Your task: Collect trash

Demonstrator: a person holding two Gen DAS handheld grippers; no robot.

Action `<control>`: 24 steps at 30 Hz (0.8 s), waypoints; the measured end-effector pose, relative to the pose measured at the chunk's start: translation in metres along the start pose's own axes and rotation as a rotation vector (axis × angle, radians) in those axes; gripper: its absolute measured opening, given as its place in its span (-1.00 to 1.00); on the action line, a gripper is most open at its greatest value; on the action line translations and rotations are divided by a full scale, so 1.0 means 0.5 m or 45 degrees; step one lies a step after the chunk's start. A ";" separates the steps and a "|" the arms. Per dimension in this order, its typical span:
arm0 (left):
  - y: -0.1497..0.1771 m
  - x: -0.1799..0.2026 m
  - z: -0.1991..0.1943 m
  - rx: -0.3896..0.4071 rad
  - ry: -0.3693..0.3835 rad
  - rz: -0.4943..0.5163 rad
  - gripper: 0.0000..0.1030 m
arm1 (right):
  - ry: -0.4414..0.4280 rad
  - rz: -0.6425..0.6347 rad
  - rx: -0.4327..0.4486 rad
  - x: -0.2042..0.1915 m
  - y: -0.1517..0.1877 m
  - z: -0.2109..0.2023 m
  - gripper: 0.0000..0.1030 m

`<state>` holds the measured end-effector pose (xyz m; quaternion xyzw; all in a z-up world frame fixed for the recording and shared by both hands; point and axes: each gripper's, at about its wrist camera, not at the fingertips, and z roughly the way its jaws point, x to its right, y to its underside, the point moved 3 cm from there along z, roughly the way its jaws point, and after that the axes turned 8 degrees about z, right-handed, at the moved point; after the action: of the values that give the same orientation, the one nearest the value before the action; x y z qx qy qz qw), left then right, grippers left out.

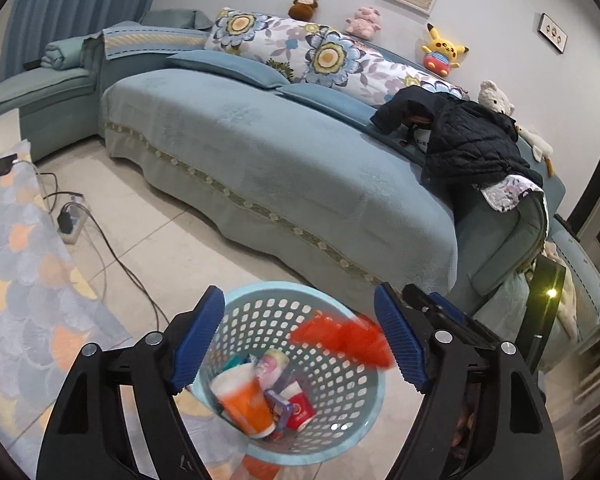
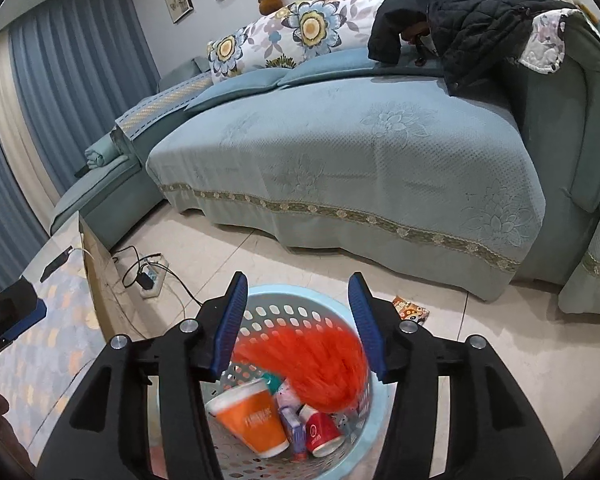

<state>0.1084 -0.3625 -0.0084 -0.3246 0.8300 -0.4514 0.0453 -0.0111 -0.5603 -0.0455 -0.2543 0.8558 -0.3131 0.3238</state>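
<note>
**A:** What were your hands doing at that moment?

**B:** I held both over the basket point(image 2: 374, 420). My left hand-held gripper point(image 1: 300, 340) was spread wide, nothing touching its pads. My right hand-held gripper point(image 2: 298, 322) stood partly spread, its pads clear of everything too.

**A:** And the trash?

**B:** A red wrapper point(image 2: 312, 364) was a blur between the right gripper's fingers, over the basket's mouth and touching neither pad. From the left camera the same wrapper point(image 1: 342, 338) showed just beside the right-hand pad. Whether it hung free or lay on the pile, I couldn't tell.

**A:** What lay inside?

**B:** An orange cup point(image 2: 252, 416) tipped on its side, a red cup point(image 2: 324, 434) beside it, and a small carton point(image 2: 292, 424) between them.

**A:** Anything else on the floor?

**B:** A packet point(image 2: 412, 312) lay on the tiles to the right of the basket, near the sofa's skirt. To the left, a power strip point(image 2: 154, 278) with cables, by a patterned cloth point(image 1: 20, 260).

**A:** Farther back?

**B:** The blue sofa point(image 1: 260, 152), with a dark jacket point(image 1: 472, 140) over its right end, floral cushions point(image 1: 300, 48) along its back and plush toys point(image 1: 444, 50) above them.
</note>
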 end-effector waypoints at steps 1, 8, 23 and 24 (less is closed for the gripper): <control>0.002 -0.003 -0.003 0.001 -0.004 -0.003 0.48 | -0.003 0.000 0.000 0.000 0.000 -0.001 -0.04; 0.030 -0.009 -0.032 -0.009 -0.115 0.046 0.64 | -0.011 -0.004 0.014 -0.005 0.002 -0.008 -0.04; 0.167 -0.080 -0.228 0.108 -0.502 0.073 0.85 | 0.028 -0.151 0.023 -0.097 0.068 -0.047 -0.03; 0.176 -0.091 -0.245 0.117 -0.524 0.061 0.85 | 0.024 -0.157 0.026 -0.101 0.074 -0.052 -0.03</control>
<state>0.0555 -0.2143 -0.0150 -0.3877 0.7893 -0.4117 0.2393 -0.0051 -0.4936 -0.0360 -0.3003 0.8384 -0.3434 0.2984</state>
